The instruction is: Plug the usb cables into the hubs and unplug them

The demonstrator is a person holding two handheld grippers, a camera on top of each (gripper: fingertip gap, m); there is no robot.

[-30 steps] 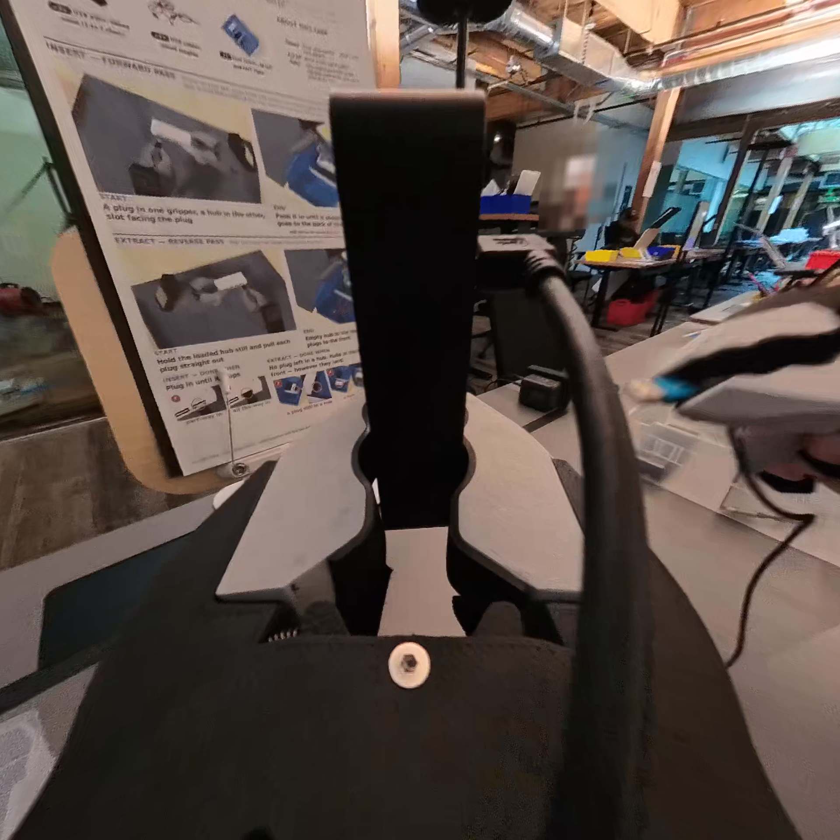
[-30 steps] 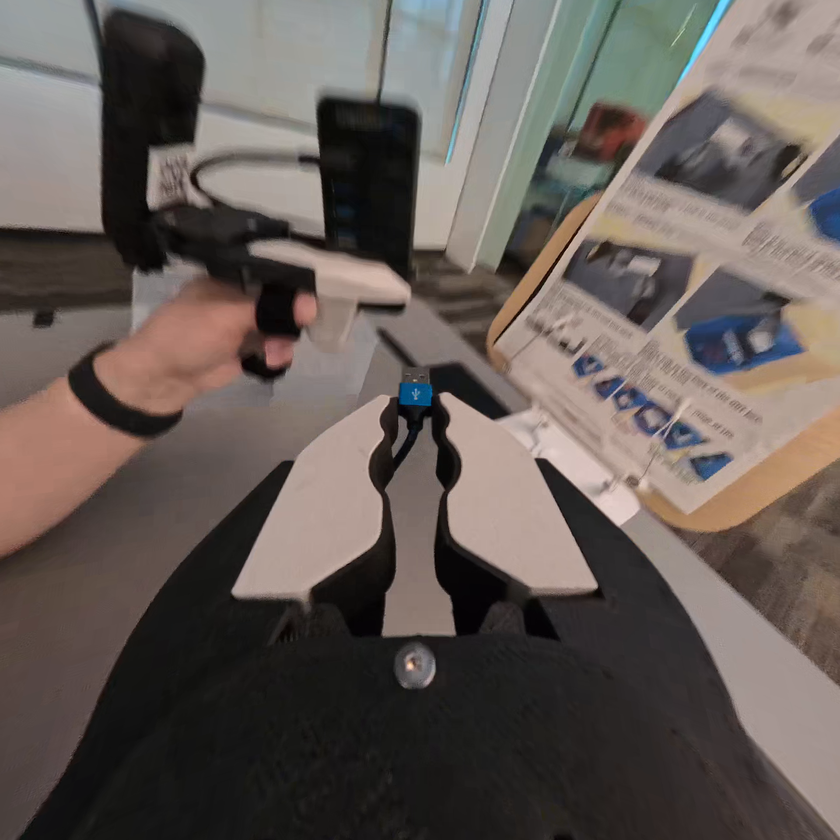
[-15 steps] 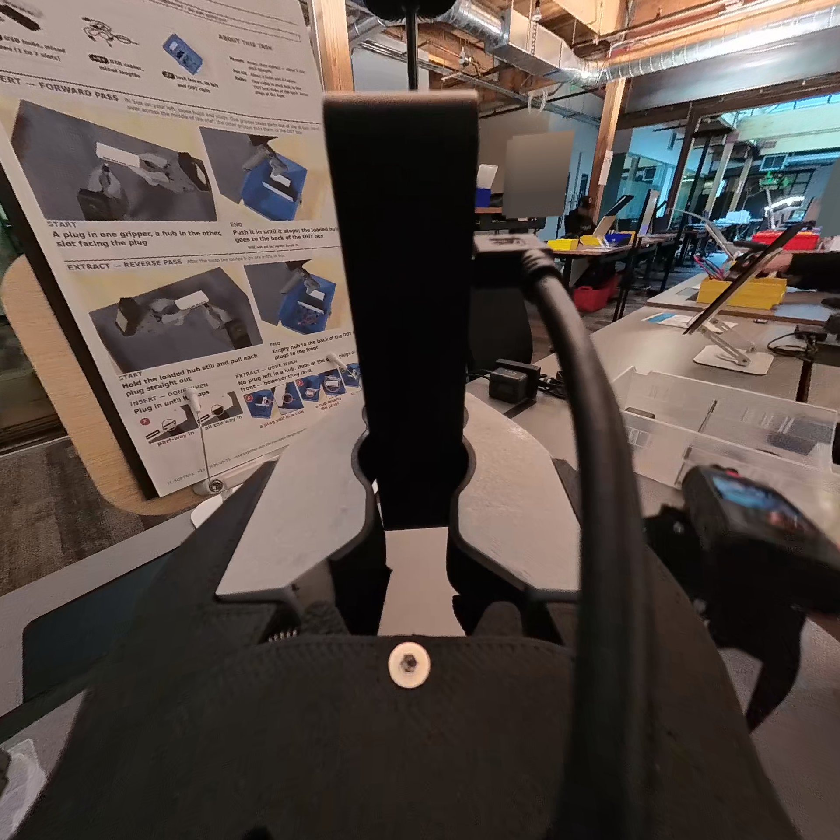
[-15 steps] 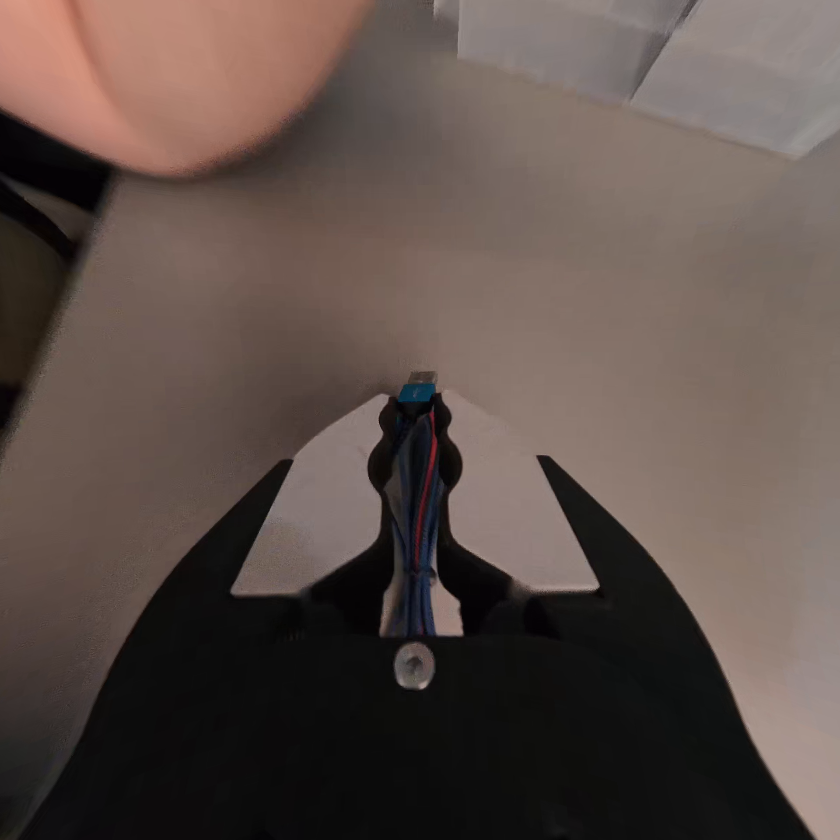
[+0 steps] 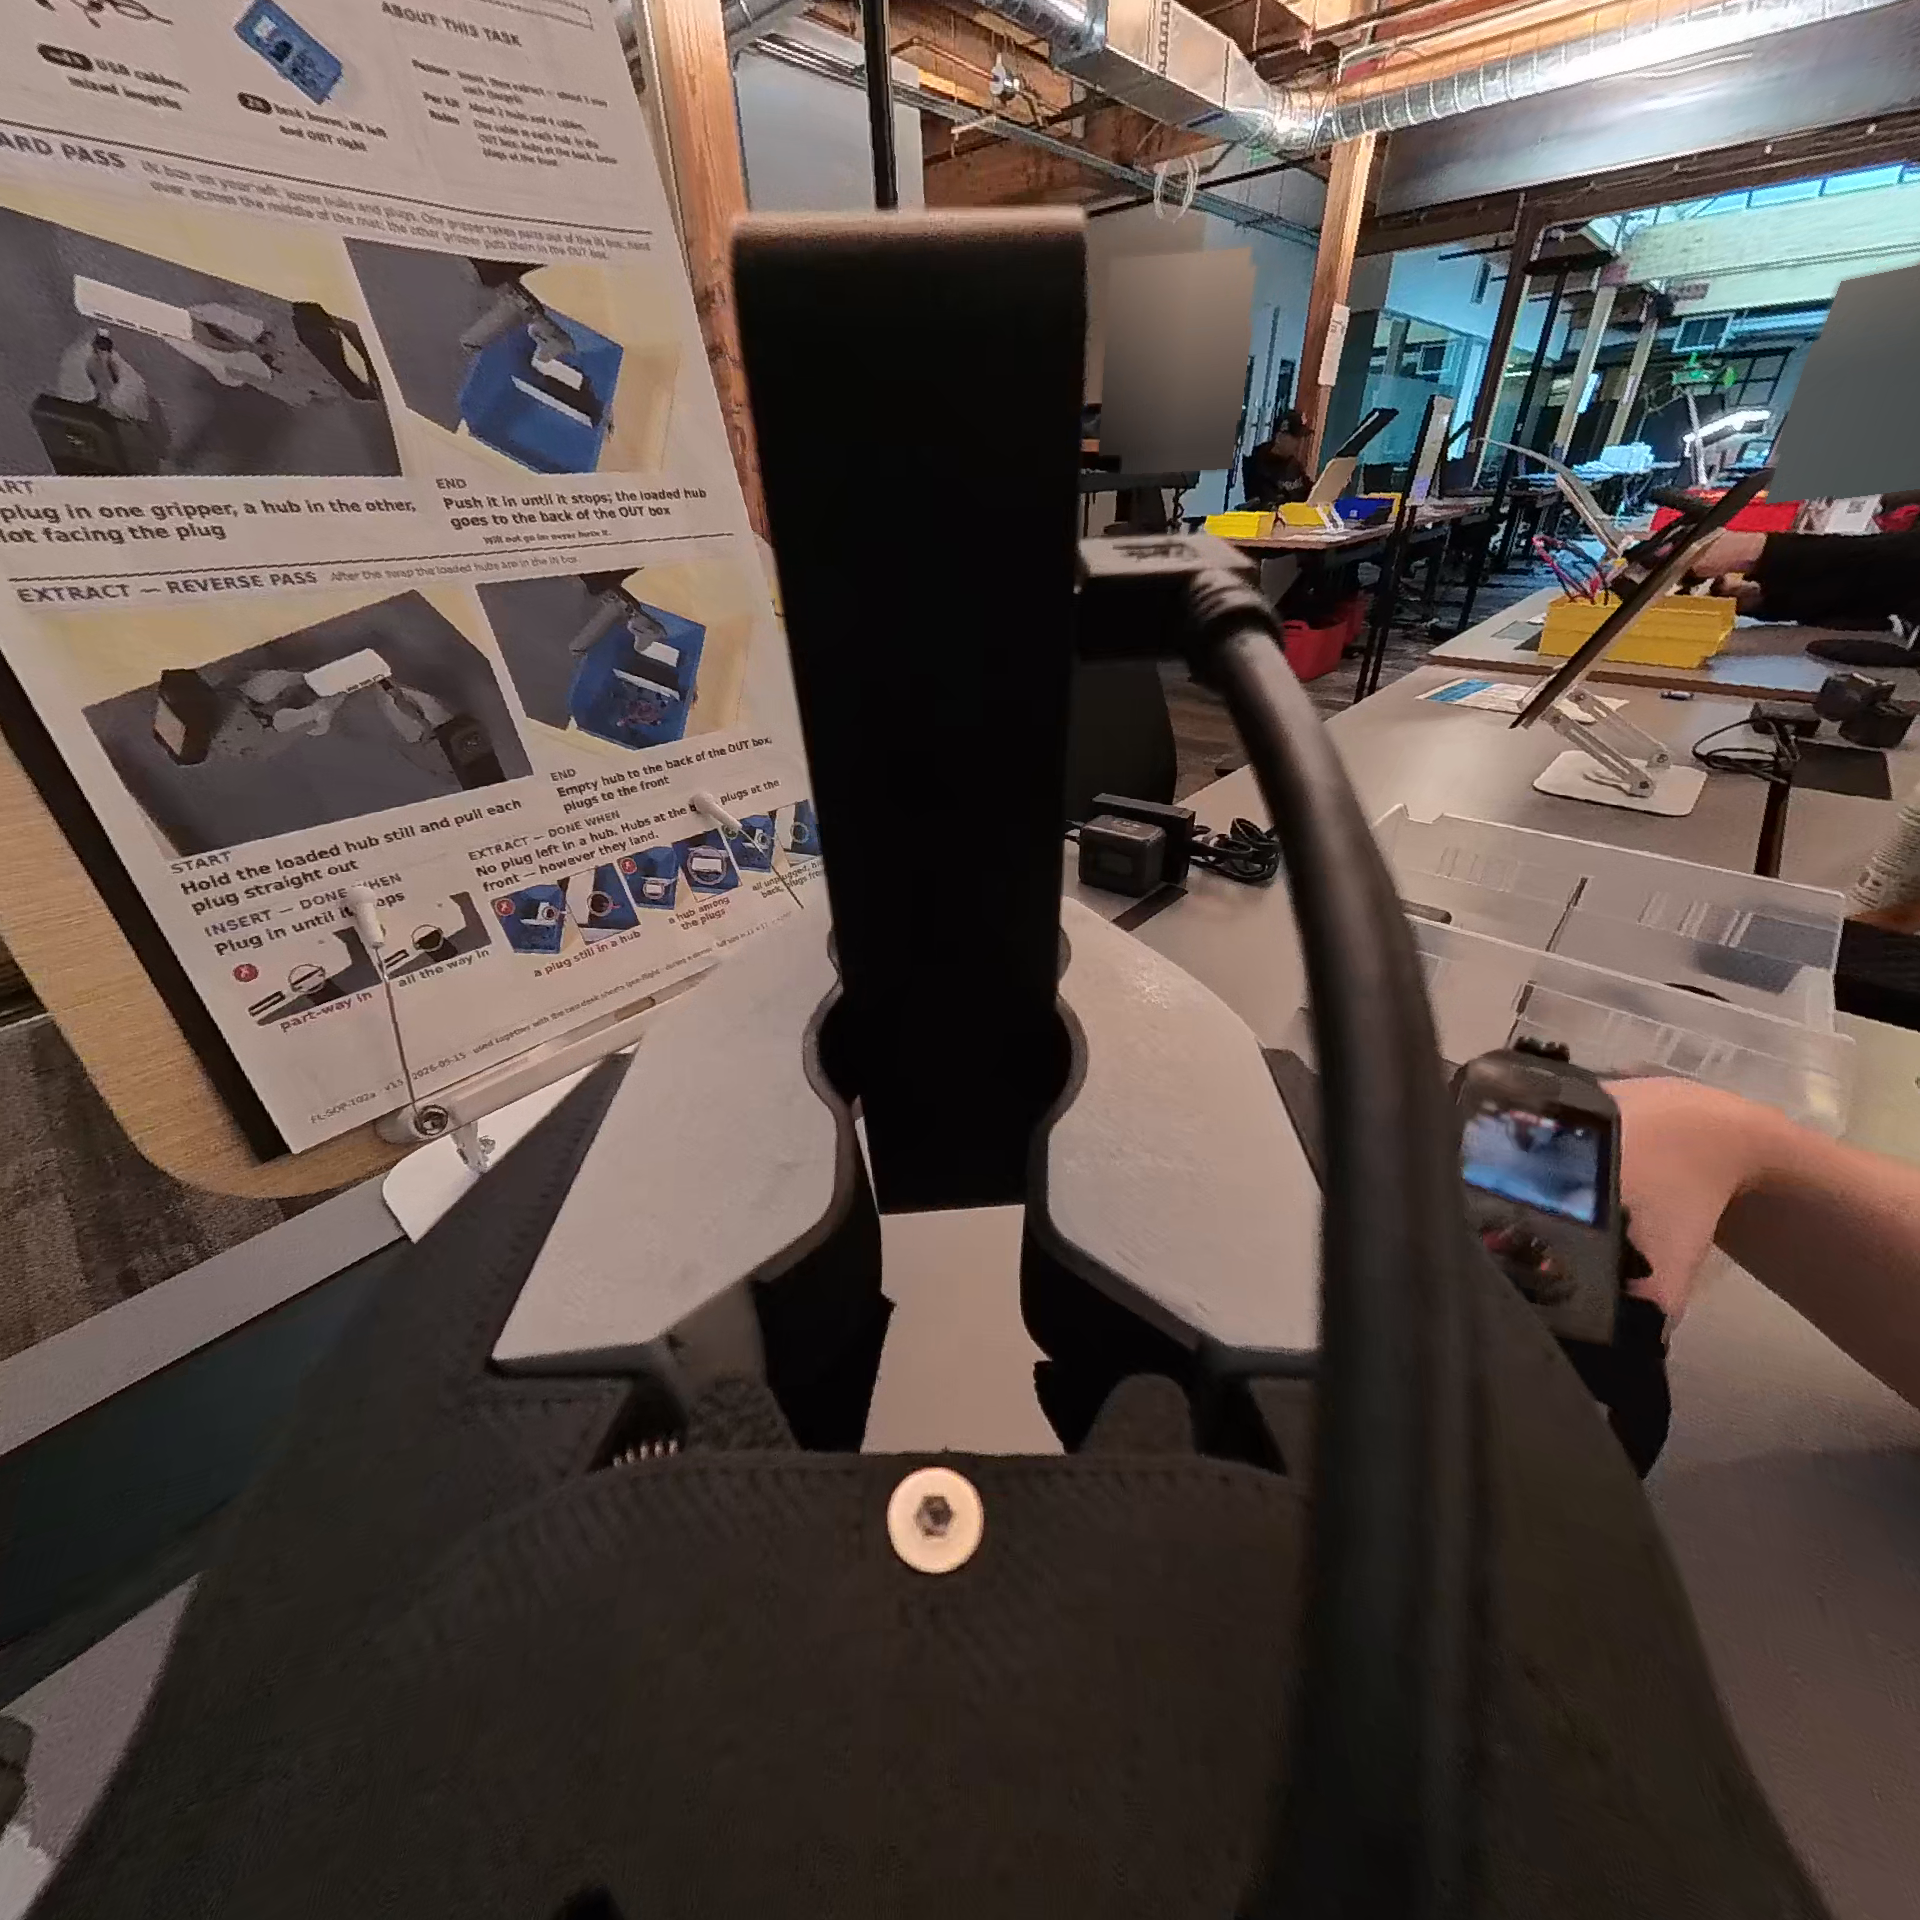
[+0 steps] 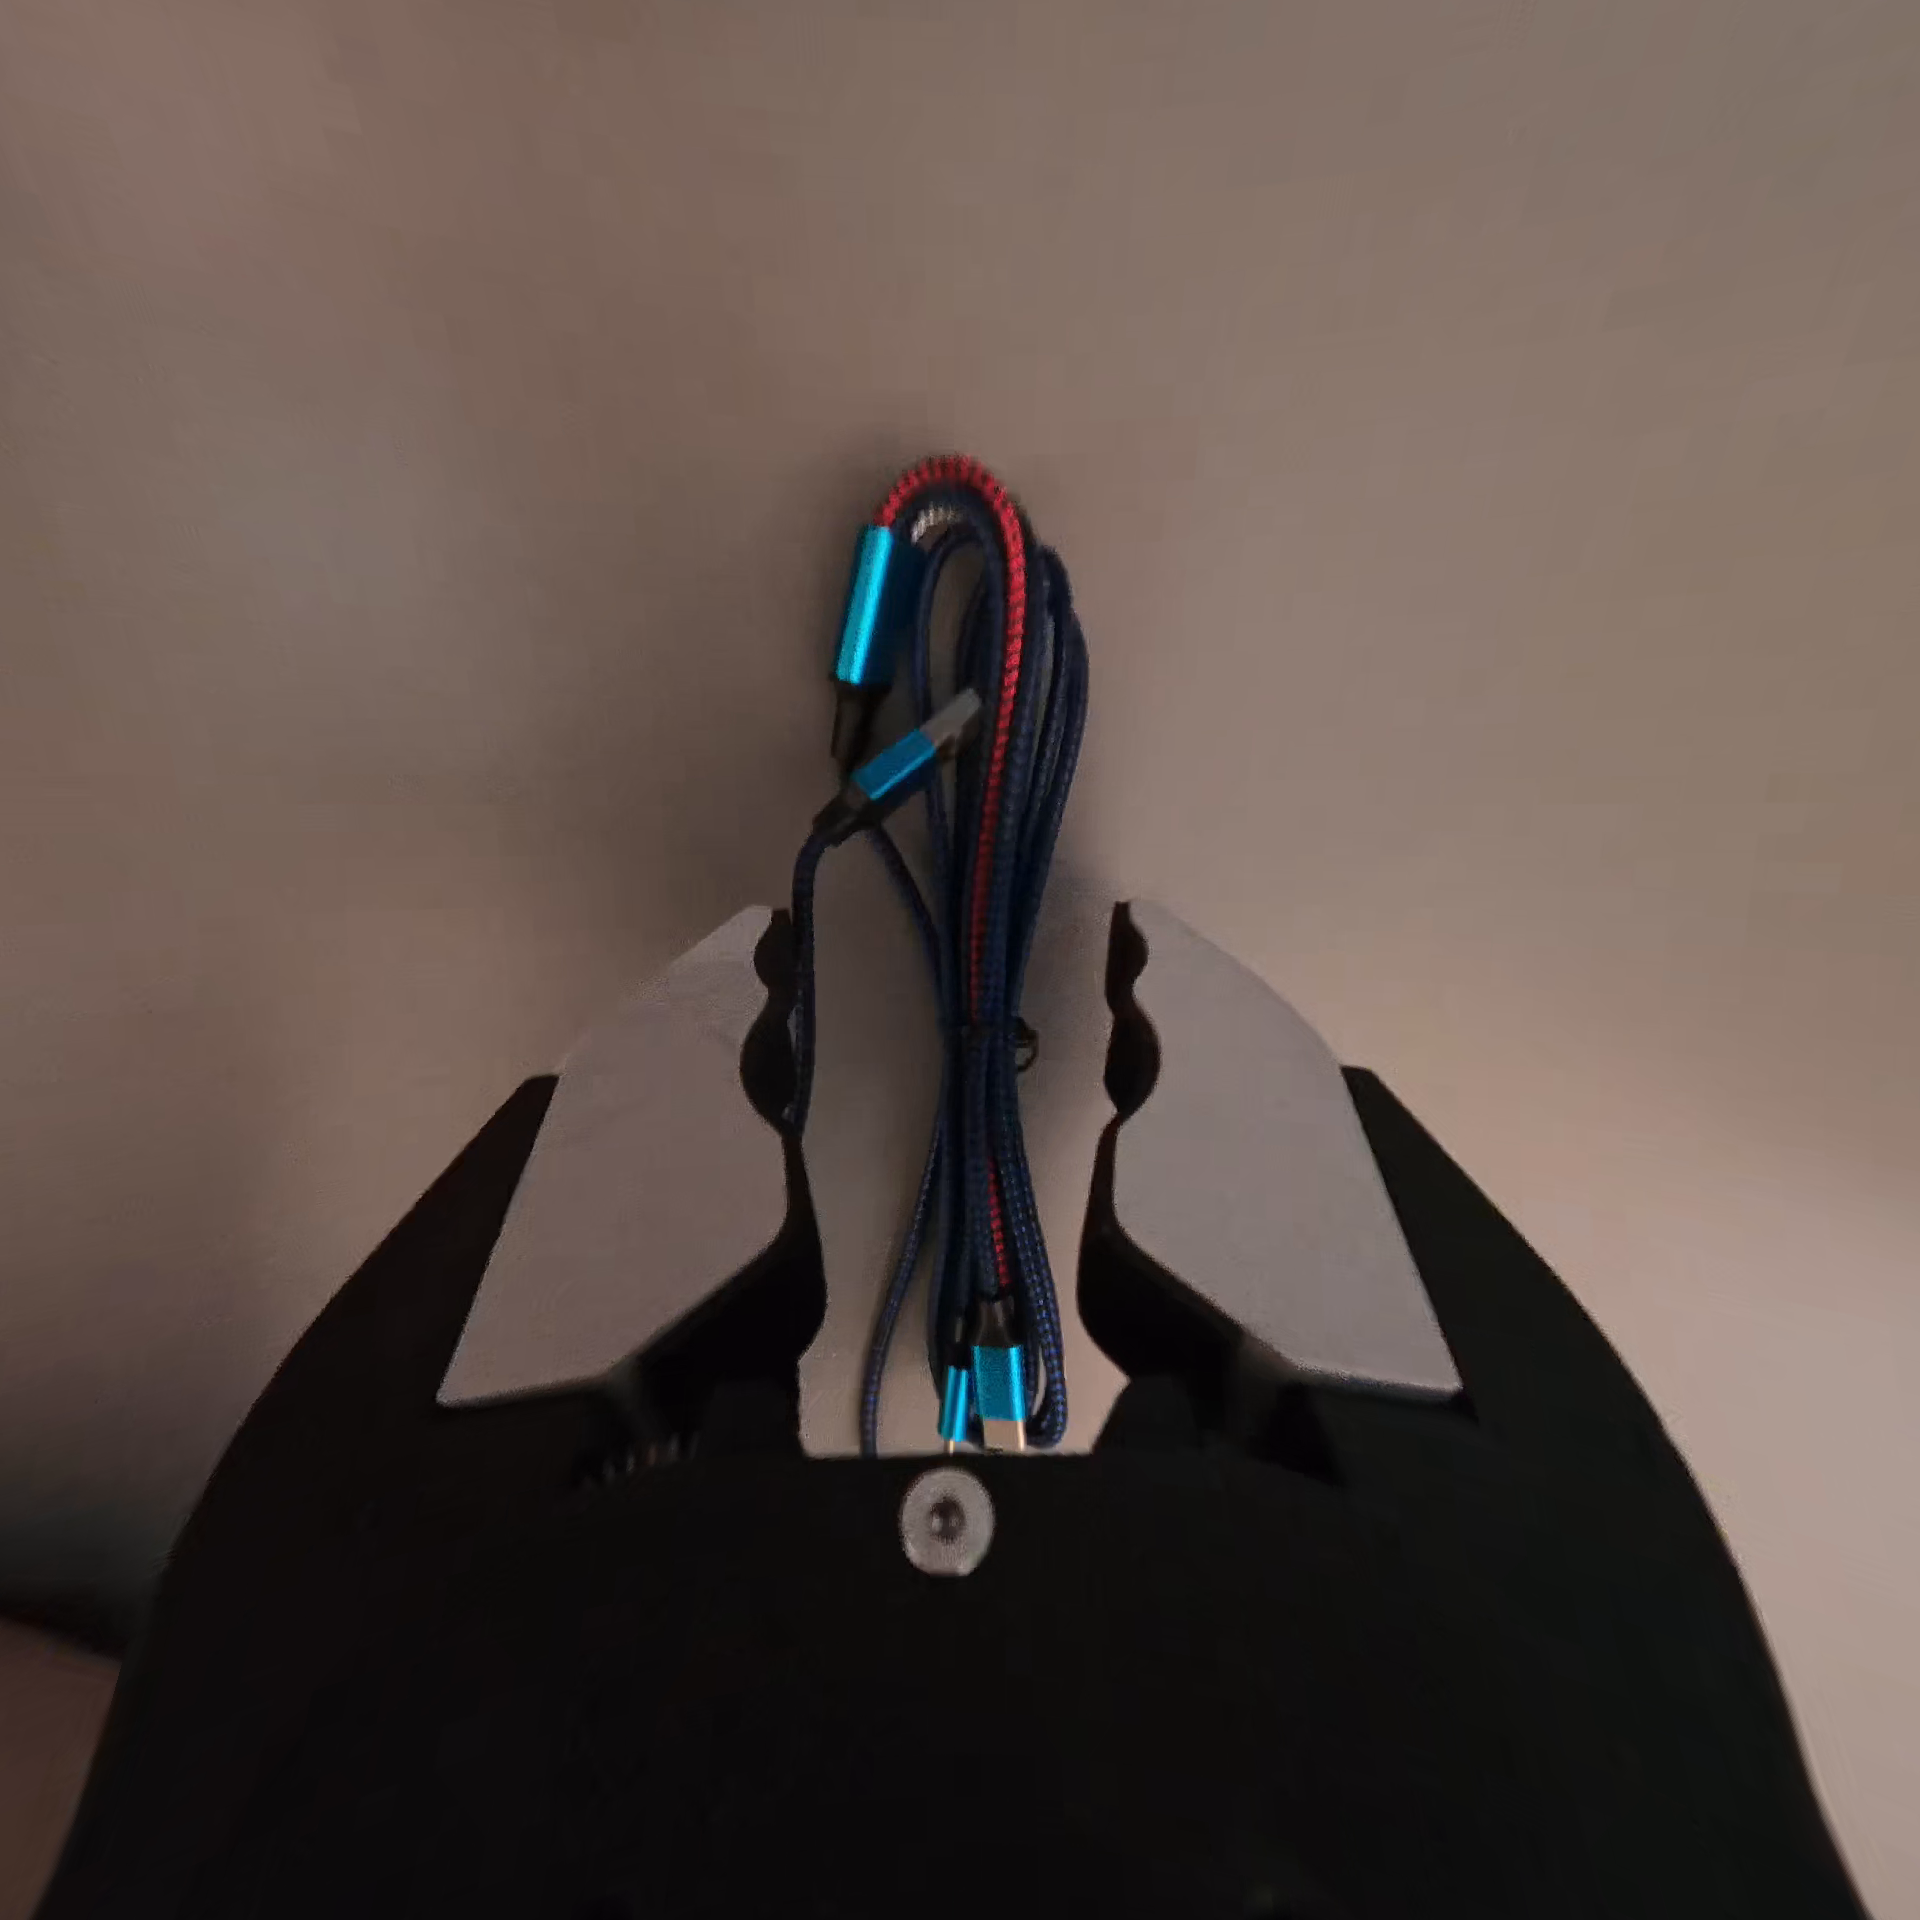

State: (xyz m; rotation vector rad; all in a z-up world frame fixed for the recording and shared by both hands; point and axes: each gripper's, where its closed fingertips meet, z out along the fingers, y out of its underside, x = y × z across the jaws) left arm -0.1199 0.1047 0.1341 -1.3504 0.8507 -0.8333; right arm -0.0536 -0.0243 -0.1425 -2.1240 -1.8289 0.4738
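**Cable let go, hub kept upright**

Half a second ago my right gripper (image 6: 945, 914) was pinching the blue plug between its tips; now its jaws stand wide apart and nothing is in them. The braided cable bundle (image 6: 977, 935), dark blue with one red strand, lies loose on the pale table (image 6: 416, 416) beneath the gap. I take that as a put-down: this cable's turn looks finished, or I am re-gripping.

The bundle's long axis runs near to far, straight along the line of my fingers. Its folded loop points to the far side. One blue-sleeved USB plug (image 6: 914, 748) sits at mid-bundle and points far and to the right, tilted off the main axis; a longer blue sleeve (image 6: 864, 608) lies just left of the loop. The small connectors (image 6: 997, 1392) are at the near end.

My left gripper (image 5: 940, 1049) is clenched on the black hub (image 5: 914, 675), which stands upright, long axis vertical. Its thick black lead (image 5: 1340, 935) leaves the right edge and arcs back toward me. Left of it stands the instruction poster (image 5: 343, 520); right, a clear plastic tray (image 5: 1662, 966).
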